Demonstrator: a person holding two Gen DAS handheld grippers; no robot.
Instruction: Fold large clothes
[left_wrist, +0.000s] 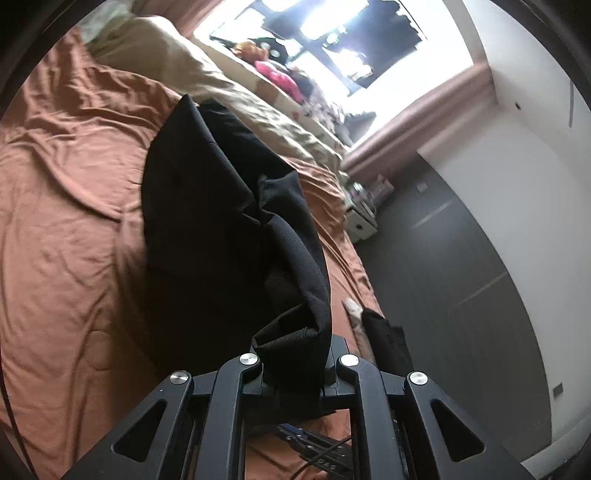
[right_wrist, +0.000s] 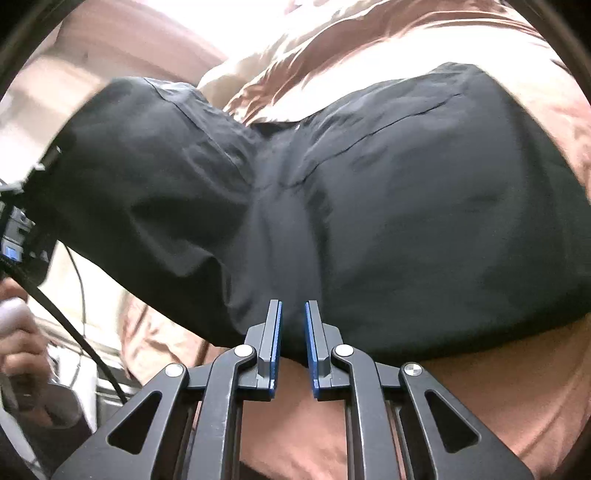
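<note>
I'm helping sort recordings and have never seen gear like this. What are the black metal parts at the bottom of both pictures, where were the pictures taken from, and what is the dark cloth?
Each picture comes from a camera mounted on a hand-held two-finger gripper, looking forward along its fingers; a person carries one in each hand. The black linkages are the grippers themselves. In the left wrist view, the left gripper is clamped on a bunched edge of the large black garment, lifting it off the rust-orange bedsheet. In the right wrist view, the right gripper has its blue-padded fingers slightly apart at the garment's near edge, apparently not pinching it. Most of the garment lies on the bed.
</note>
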